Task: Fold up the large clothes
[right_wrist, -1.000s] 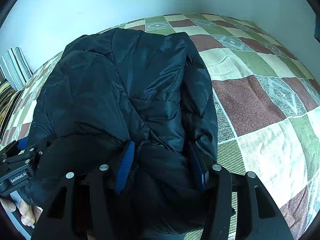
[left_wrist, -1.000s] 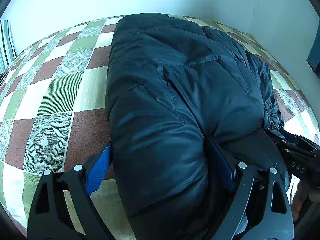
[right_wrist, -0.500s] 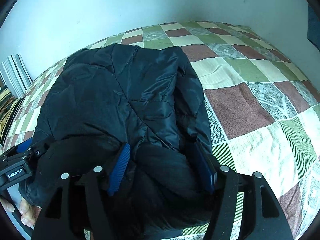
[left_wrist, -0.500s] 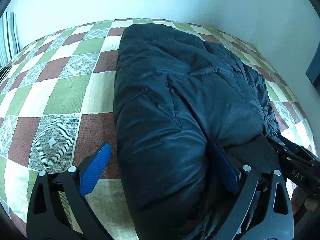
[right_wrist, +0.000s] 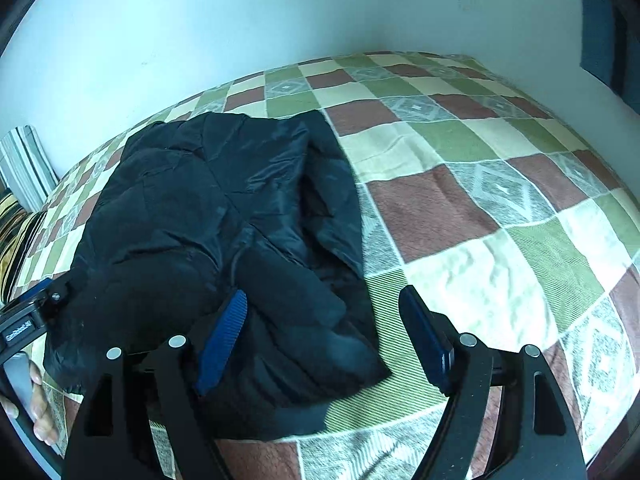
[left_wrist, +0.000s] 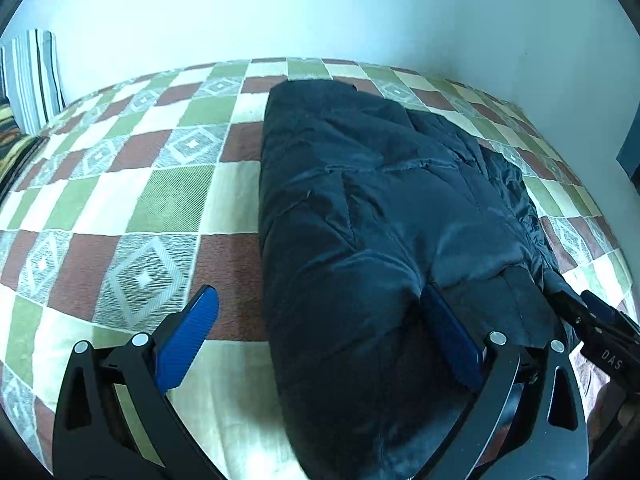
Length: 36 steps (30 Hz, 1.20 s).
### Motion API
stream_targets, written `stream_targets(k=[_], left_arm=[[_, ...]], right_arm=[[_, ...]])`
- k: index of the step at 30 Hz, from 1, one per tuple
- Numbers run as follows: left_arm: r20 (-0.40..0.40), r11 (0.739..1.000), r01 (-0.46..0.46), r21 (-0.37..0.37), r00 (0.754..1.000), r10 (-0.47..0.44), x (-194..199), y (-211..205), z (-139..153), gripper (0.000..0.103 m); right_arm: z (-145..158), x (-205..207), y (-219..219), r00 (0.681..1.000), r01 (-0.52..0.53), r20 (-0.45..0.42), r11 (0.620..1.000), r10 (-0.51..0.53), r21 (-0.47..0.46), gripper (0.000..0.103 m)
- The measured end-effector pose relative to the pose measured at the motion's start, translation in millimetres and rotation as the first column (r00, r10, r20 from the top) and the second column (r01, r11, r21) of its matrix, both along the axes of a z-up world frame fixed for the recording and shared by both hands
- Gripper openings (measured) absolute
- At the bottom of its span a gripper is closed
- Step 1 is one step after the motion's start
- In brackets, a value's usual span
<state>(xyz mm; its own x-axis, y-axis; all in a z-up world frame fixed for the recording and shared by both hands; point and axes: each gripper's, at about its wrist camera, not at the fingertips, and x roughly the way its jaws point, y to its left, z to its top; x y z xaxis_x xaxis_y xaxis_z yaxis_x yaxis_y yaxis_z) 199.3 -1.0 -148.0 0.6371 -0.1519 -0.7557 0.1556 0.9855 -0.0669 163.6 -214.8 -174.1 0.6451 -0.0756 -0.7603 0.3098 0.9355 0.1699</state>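
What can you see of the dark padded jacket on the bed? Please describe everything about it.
The jacket is dark navy to black, puffy, with stitched quilting and a slightly shiny, nylon-like shell. It lies folded into a long, thick bundle on the checked bedspread, lengthwise away from the cameras. The right side looks looser and creased. The left gripper and right gripper stand open around its near end, having just opened; their inner blue pads seem to touch the fabric.

Dark puffy jacket (left_wrist: 380, 240) lies folded in a bundle on the checkered bedspread (left_wrist: 160, 200).
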Motion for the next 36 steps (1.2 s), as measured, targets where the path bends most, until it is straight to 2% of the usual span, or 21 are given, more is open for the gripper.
stream_targets(k=[9,16,23,36], left_arm=[[0.113,0.995,-0.058,0.08,0.992,0.049,-42,14,34,0.101],[0.195,0.991,-0.096,0.098,0.978,0.075,-72,17,68,0.101],[0.263,0.989,-0.124,0.083,0.96,0.099,-97,13,96,0.101],[0.29,0.989,-0.128,0.072,0.952,0.102,-120,8,110,0.101]], right_arm=[[24,-29,3,0.999,0.02,0.039,0.998,-0.018,-0.06,0.077],[50,-44,20,0.996,-0.014,0.091,0.996,0.022,-0.087,0.077],[79,-60,34,0.986,-0.026,0.164,0.994,0.043,-0.105,0.081],[105,-75,51,0.972,-0.045,0.223,0.989,0.075,-0.139,0.081]])
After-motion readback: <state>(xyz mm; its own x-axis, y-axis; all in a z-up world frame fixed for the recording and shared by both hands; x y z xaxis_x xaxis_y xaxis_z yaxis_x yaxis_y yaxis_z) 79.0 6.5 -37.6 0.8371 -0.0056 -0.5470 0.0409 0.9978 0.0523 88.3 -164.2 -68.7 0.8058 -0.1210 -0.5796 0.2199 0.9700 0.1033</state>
